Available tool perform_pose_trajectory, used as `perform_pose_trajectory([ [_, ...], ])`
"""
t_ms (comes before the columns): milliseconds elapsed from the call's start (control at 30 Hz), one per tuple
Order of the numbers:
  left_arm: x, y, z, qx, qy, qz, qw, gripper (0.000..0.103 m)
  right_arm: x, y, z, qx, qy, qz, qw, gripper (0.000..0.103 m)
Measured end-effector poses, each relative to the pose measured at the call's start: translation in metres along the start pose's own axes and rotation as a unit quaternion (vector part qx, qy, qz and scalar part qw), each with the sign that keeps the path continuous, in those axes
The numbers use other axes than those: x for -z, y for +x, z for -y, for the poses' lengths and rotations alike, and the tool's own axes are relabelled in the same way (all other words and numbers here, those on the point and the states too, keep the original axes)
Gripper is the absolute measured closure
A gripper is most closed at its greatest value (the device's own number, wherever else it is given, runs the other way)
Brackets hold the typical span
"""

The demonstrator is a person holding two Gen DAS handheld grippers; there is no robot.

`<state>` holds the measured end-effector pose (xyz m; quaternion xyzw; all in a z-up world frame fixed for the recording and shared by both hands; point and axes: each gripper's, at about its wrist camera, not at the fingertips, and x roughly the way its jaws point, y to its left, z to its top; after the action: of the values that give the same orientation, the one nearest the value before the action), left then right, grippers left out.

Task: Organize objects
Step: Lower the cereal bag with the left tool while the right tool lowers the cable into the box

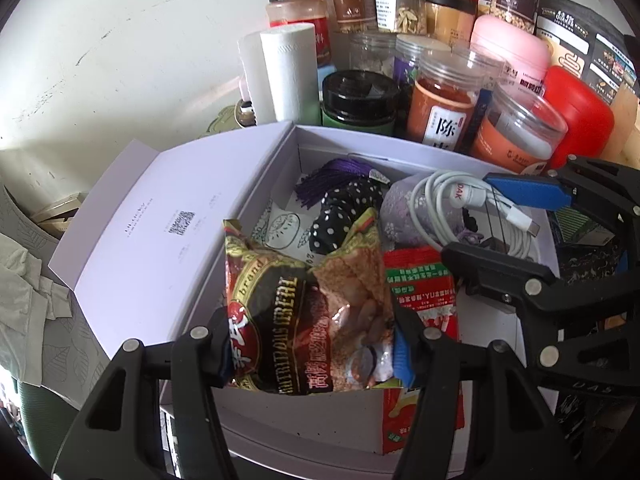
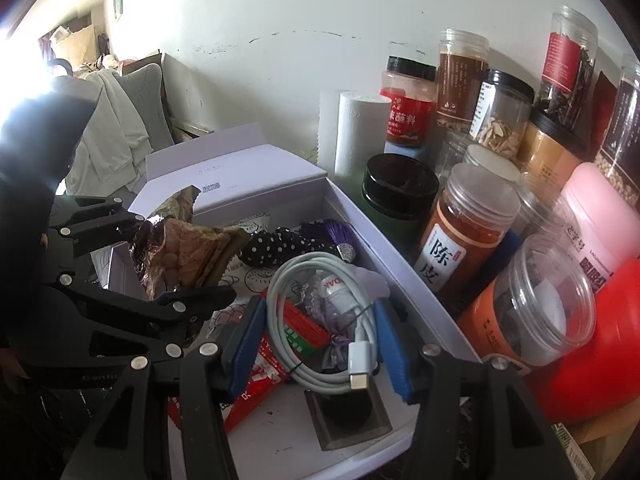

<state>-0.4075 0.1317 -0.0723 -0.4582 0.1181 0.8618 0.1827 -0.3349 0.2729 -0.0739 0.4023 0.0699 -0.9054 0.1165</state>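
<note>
A pale lilac box [image 1: 344,138] [image 2: 404,256] stands open with its lid [image 1: 160,216] folded back to the left. My left gripper [image 1: 312,344] [image 2: 160,264] is shut on a brown cereal packet [image 1: 304,308] [image 2: 188,252] and holds it over the box's near left corner. My right gripper [image 2: 320,344] [image 1: 484,216] is open, its blue pads either side of a coiled white cable [image 2: 324,308] [image 1: 472,208] lying in the box. A red sachet [image 1: 420,288] [image 2: 260,376], a polka-dot cloth [image 1: 344,216] [image 2: 272,246] and a purple tassel [image 1: 328,180] also lie inside.
Several jars crowd behind and right of the box: an orange-filled jar [image 1: 444,104] [image 2: 464,232], a black-lidded green jar [image 1: 360,100] [image 2: 400,196], a red container [image 1: 576,116] [image 2: 592,344]. A white paper roll [image 1: 284,72] [image 2: 360,136] stands at the wall. A draped chair [image 2: 120,120] is left.
</note>
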Motion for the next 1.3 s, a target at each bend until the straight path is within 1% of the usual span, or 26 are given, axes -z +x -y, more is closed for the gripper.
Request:
perform_pose_trajectory([
  [200, 0.002, 0.008, 0.001, 0.006, -0.002, -0.009, 0.9999, 0.046, 0.004, 0.007, 0.005, -0.012, 0.004, -0.006, 1.0, 0.048],
  [367, 0.005, 0.016, 0.001, 0.003, -0.002, -0.019, 0.9998, 0.046, 0.009, 0.018, 0.005, -0.011, 0.003, -0.024, 1.0, 0.048],
  [567, 0.007, 0.019, -0.001, 0.005, -0.004, -0.024, 0.9997, 0.046, 0.012, 0.019, 0.004, -0.011, -0.001, -0.025, 1.0, 0.047],
  [700, 0.01, 0.024, -0.005, 0.017, -0.015, -0.029, 0.9993, 0.046, 0.014, 0.022, 0.004, -0.009, -0.003, -0.03, 1.0, 0.047],
  [1167, 0.008, 0.025, -0.008, 0.027, -0.021, -0.026, 0.9991, 0.046, 0.013, 0.023, 0.007, -0.02, 0.005, -0.035, 0.999, 0.047],
  [1300, 0.007, 0.022, -0.006, 0.018, -0.017, -0.027, 0.9993, 0.046, 0.013, 0.024, 0.006, -0.014, 0.0, -0.044, 0.999, 0.046],
])
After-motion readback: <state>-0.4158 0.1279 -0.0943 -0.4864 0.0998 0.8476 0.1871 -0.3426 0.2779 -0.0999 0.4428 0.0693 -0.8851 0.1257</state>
